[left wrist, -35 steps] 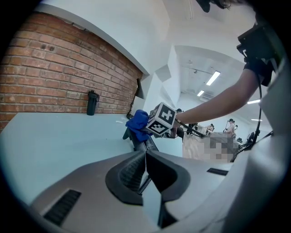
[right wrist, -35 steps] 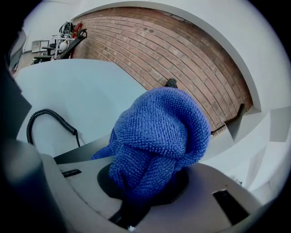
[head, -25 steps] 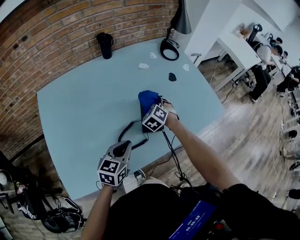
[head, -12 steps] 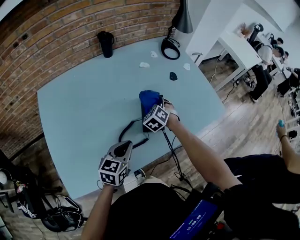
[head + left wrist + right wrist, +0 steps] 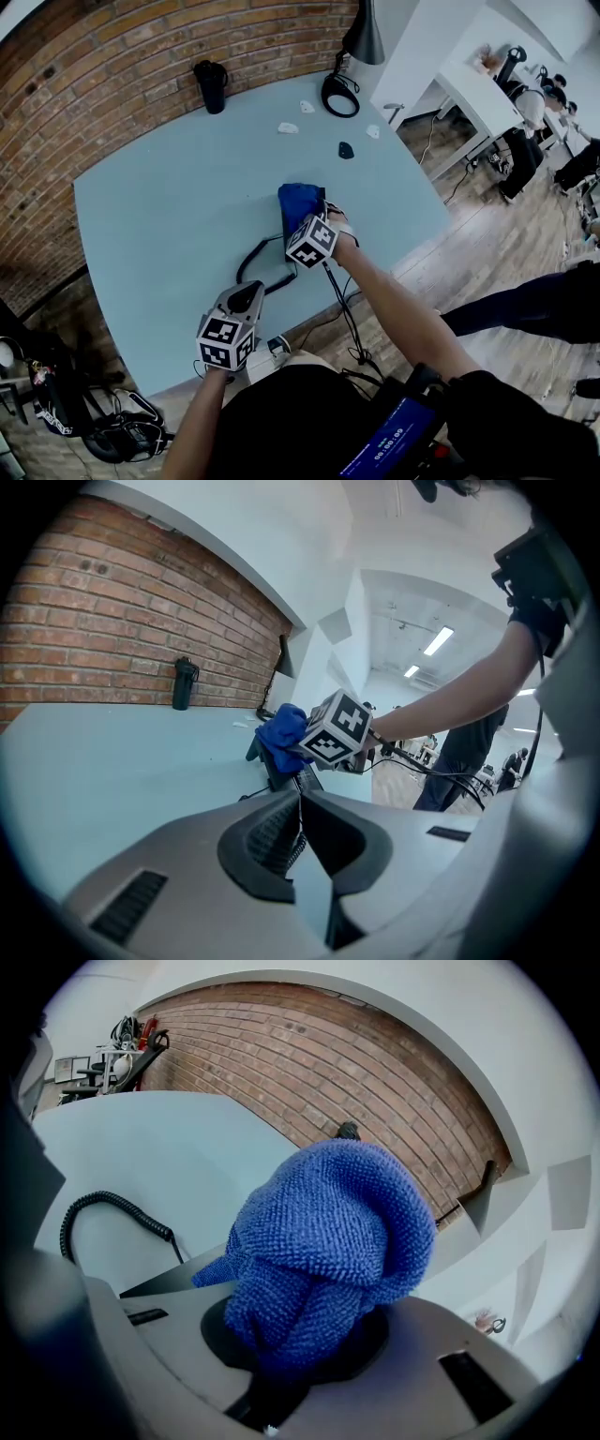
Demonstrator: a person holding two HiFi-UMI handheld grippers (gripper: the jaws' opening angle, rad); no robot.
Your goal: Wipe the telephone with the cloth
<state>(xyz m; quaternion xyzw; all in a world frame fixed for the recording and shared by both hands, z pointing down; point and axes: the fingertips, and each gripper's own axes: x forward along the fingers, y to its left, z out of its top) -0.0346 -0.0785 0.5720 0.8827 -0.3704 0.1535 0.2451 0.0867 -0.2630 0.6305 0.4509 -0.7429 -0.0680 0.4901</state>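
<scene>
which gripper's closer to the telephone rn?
Right. The right gripper is at the telephone, holding the blue cloth on it; the left gripper is apart, shut and empty, by the table's near edge.

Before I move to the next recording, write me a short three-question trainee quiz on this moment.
1. True or false: the left tongs are shut and hold nothing.
2. What do the right tongs grip? A. a blue cloth; B. the coiled cord; C. the black bottle.
3. Fill in: in the head view, the cloth sits on top of the black ____.

Key: 1. True. 2. A. 3. telephone.
</scene>
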